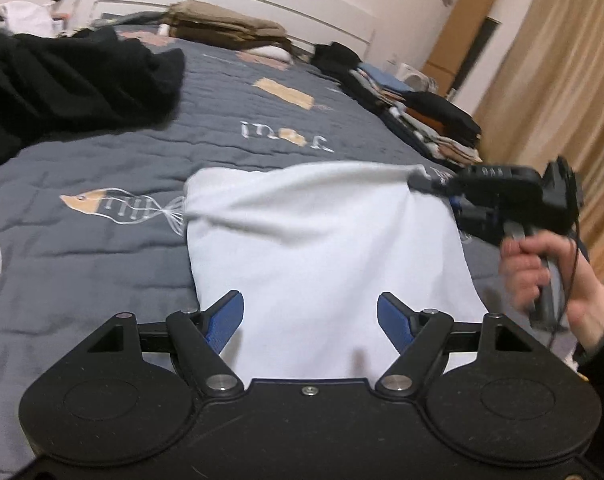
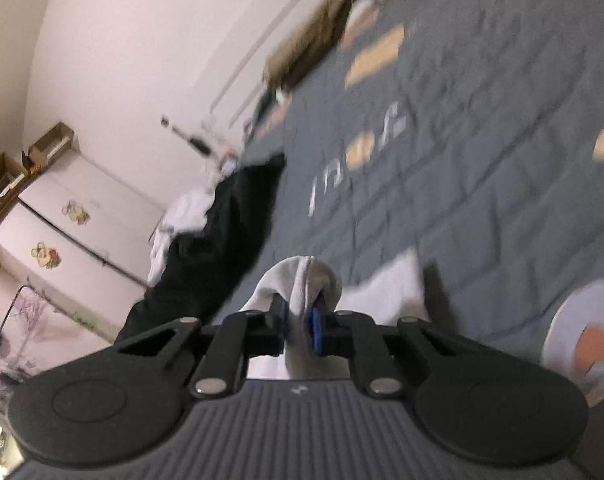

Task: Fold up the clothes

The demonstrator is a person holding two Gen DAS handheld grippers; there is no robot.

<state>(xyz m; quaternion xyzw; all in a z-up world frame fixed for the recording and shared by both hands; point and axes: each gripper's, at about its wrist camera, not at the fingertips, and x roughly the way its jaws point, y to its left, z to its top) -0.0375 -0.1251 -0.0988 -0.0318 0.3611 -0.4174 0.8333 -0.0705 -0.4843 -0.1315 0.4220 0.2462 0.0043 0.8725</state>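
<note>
A white garment (image 1: 309, 248) lies folded on the grey quilted bedspread (image 1: 102, 160) in the left wrist view. My left gripper (image 1: 309, 312) hovers over its near part, open, its blue pads apart with only cloth below them. My right gripper (image 1: 421, 180) comes in from the right, held by a person's hand (image 1: 541, 276), and pinches the garment's far right corner, lifting it slightly. In the right wrist view the right gripper (image 2: 300, 320) is shut on a bunched fold of the white garment (image 2: 298, 280).
A black garment (image 1: 70, 80) lies crumpled at the left. Brown folded clothes (image 1: 226, 24) sit near the headboard. Stacks of folded clothes (image 1: 421, 112) line the bed's right edge. A beige curtain (image 1: 561, 100) hangs at the right. A white cabinet (image 2: 74, 224) stands by the wall.
</note>
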